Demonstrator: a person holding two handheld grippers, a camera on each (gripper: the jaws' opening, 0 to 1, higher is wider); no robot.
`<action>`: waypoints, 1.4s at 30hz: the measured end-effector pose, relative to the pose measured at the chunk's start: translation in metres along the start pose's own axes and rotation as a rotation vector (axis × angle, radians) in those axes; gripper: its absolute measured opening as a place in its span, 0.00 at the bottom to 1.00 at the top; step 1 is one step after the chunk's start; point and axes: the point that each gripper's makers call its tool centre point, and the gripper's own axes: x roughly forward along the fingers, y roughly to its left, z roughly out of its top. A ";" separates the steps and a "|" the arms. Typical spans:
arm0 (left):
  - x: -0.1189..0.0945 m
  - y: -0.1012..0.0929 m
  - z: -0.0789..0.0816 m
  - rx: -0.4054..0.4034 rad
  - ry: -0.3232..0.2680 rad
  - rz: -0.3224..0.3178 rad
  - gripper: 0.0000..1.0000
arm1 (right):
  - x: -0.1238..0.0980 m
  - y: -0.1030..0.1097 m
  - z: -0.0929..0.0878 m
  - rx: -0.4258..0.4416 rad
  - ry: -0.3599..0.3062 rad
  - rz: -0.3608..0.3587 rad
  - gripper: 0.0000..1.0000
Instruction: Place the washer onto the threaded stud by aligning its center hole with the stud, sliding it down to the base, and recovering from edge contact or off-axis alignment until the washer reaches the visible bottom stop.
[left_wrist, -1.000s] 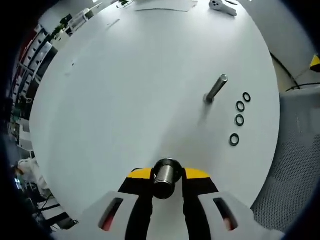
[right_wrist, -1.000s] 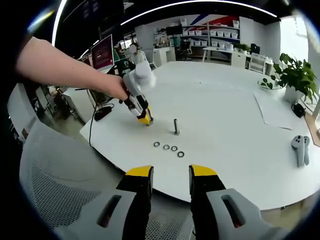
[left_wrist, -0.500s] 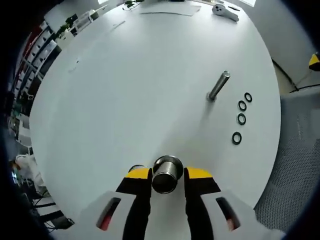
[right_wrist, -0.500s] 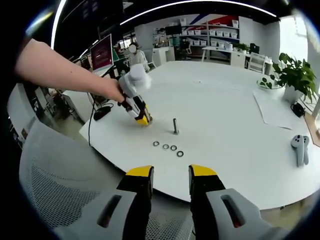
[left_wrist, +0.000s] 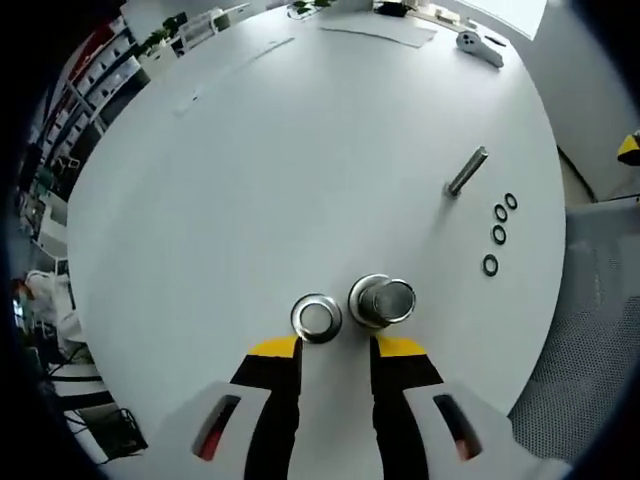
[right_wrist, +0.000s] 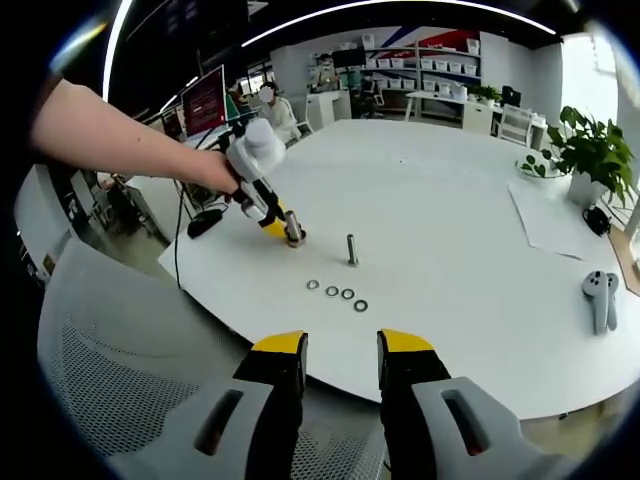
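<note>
1. On the white desk, just ahead of my left hand-held gripper, stand a short steel cylinder and a steel ring, side by side; the jaws are spread and hold nothing.
2. The threaded stud stands upright well beyond them, with four dark washers lying in a row just beside it, none on the stud.
3. My right hand-held gripper hangs off the desk edge, jaws parted and empty; from there I see the stud with the washers before it.
4. I judge the task barely begun: no washer is picked up yet. Next I should reach for one washer, pinch its rim, and centre its hole over the stud.
</note>
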 end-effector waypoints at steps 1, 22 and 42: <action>0.001 0.007 -0.004 0.000 0.002 0.000 0.25 | 0.000 0.000 0.000 -0.001 0.001 0.001 0.31; 0.019 0.015 0.002 0.085 -0.014 -0.017 0.23 | 0.000 -0.003 -0.004 -0.002 0.020 -0.018 0.30; 0.025 0.014 0.013 0.099 -0.039 -0.064 0.21 | -0.002 -0.005 -0.005 0.002 0.030 -0.029 0.30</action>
